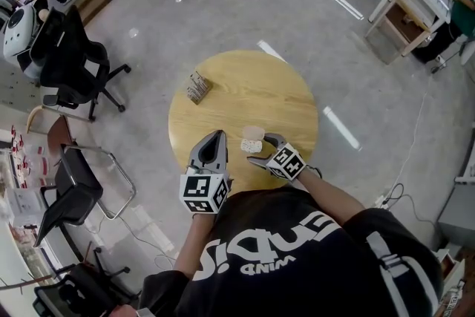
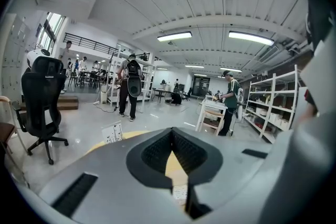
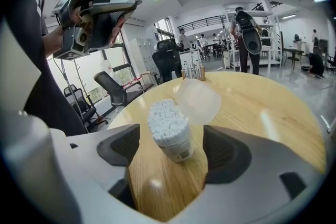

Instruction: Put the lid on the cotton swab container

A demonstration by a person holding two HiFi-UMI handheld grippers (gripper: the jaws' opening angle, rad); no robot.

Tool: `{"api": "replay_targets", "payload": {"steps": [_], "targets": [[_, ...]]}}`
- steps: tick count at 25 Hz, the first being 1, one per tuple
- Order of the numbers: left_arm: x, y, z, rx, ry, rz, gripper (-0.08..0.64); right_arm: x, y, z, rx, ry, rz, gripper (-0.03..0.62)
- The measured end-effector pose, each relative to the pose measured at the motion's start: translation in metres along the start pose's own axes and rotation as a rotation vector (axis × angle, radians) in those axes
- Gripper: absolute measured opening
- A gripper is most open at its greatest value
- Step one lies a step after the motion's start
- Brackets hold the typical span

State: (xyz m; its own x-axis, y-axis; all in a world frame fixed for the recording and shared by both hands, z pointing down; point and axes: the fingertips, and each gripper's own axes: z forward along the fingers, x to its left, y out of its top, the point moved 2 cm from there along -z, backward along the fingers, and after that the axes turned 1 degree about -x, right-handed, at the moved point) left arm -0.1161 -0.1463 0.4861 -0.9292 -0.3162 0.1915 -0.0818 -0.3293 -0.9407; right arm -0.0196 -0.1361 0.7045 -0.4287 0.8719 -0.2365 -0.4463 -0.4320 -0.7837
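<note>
An open cotton swab container (image 1: 251,146) stands upright near the front of the round wooden table (image 1: 245,96), packed with white swabs (image 3: 167,118). Its translucent lid (image 1: 254,133) lies flat on the table just beyond it, also visible as the lid (image 3: 198,100) in the right gripper view. My right gripper (image 1: 263,151) is open, its jaws on either side of the container (image 3: 172,136) without pressing on it. My left gripper (image 1: 217,136) is held above the table to the container's left, shut and empty; the right gripper view shows the left gripper (image 3: 100,10) raised high.
A small rack of upright packets (image 1: 197,87) stands at the table's far left edge. Black office chairs (image 1: 70,59) stand on the floor to the left. A white table (image 1: 415,0) is at the back right, and people stand far behind.
</note>
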Motion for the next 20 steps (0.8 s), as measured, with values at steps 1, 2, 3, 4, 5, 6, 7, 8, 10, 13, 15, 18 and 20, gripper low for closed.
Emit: {"api": "replay_targets", "payload": {"steps": [1,2,3,4,5,6,7,8,10,13,15,18,20], "targets": [[0.001,0.000,-0.001,-0.001,0.002,0.001,0.011,0.000,-0.001,0.001,0.006,0.000,-0.001,0.376],[0.001,0.001,-0.001,-0.001,0.003,0.001,0.011,-0.001,-0.002,0.002,0.013,-0.002,-0.002,0.376],[0.002,0.001,-0.002,-0.001,0.004,0.001,0.011,-0.002,-0.002,0.003,0.020,-0.005,-0.002,0.376],[0.002,0.002,-0.002,-0.001,0.006,0.001,0.011,-0.003,-0.003,0.003,0.028,-0.008,-0.002,0.376],[0.003,0.002,-0.003,-0.001,0.007,0.000,0.011,-0.004,-0.004,0.004,0.034,-0.011,-0.002,0.376],[0.004,0.001,-0.003,0.000,0.008,-0.001,0.011,-0.004,-0.005,0.005,0.038,-0.013,-0.003,0.374],[0.004,0.000,-0.004,0.001,0.008,-0.002,0.011,-0.004,-0.006,0.005,0.041,-0.015,-0.005,0.374],[0.004,-0.002,-0.004,0.002,0.009,-0.003,0.011,-0.004,-0.007,0.006,0.044,-0.015,-0.008,0.374],[0.003,-0.004,-0.005,0.002,0.010,-0.004,0.011,-0.004,-0.010,0.007,0.054,-0.016,-0.018,0.373],[0.001,-0.004,-0.005,0.005,0.009,-0.005,0.011,-0.005,-0.013,0.007,0.075,-0.021,-0.029,0.363],[0.001,-0.005,-0.005,0.007,0.009,-0.007,0.011,-0.005,-0.013,0.007,0.076,-0.026,-0.029,0.339],[0.000,-0.005,-0.006,0.008,0.008,-0.008,0.011,-0.007,-0.013,0.008,0.072,-0.039,-0.028,0.272],[-0.002,-0.005,-0.006,0.009,0.008,-0.009,0.011,-0.007,-0.013,0.007,0.074,-0.041,-0.027,0.263]]}}
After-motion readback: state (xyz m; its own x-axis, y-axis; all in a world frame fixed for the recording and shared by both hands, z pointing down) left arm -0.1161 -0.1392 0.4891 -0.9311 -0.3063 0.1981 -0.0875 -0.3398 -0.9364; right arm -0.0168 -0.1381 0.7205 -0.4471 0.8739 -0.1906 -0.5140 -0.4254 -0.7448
